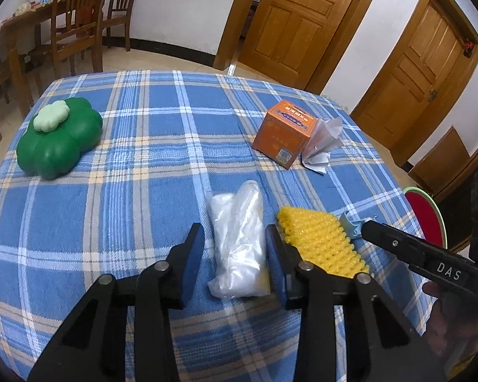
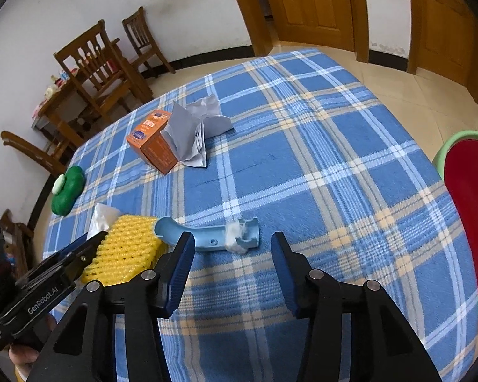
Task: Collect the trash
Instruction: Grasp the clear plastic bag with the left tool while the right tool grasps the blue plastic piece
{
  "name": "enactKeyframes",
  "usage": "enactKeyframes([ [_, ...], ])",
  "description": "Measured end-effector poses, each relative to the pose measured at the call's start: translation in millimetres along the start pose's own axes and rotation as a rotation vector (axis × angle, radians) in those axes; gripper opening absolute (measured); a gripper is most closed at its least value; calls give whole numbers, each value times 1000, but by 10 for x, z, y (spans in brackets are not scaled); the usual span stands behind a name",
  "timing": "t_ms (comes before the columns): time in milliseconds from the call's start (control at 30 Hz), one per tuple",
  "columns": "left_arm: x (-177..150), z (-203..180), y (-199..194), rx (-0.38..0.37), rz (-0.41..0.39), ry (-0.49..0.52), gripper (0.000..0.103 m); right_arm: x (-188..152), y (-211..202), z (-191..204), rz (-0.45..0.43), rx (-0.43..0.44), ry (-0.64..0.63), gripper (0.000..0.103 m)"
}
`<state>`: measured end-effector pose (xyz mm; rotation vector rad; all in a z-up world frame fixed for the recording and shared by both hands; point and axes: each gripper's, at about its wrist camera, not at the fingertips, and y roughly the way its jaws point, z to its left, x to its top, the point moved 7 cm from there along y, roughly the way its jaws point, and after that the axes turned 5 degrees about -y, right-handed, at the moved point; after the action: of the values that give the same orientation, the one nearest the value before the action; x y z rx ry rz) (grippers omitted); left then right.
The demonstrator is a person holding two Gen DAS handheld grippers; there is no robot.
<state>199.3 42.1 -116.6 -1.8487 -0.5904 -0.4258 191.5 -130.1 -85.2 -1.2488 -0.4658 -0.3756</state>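
Observation:
A crumpled clear plastic bag (image 1: 239, 242) lies on the blue plaid tablecloth (image 1: 127, 207), between the fingers of my left gripper (image 1: 235, 256). The right finger is at the bag's edge, while a strip of cloth shows beside the left finger, so the gripper is open. A yellow foam net (image 1: 318, 242) lies just right of it. In the right wrist view, a light blue plastic piece (image 2: 207, 238) with a white wad on it lies just beyond my open right gripper (image 2: 232, 251), close to its left finger. Nothing is held.
An orange box (image 1: 283, 133) with crumpled grey paper (image 1: 322, 140) against it stands farther back. A green clover-shaped container (image 1: 59, 137) sits at the far left. A round red object with a green rim (image 2: 468, 216) stands beside the table's right edge. Wooden chairs and doors are behind.

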Motion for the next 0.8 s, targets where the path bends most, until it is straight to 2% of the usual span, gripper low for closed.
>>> enactKeyframes([
  [67,0,-4,2,2,-4,6,37,4,13,10,-8,-6,-5,44],
  [167,-1,-4,6,-3,-4,4,32,0,23,29,-17,-19,-12,34],
  [200,0,-2,6,-6,-4,1,32,-4,25,28,-19,-20,-11,29],
  [300,6,4,9,-8,-4,-6,31,-21,26,21,-24,-13,-4,23],
  [800,20,19,-266,8,-52,-43,31,-64,-246,-105,-92,33,55,20],
])
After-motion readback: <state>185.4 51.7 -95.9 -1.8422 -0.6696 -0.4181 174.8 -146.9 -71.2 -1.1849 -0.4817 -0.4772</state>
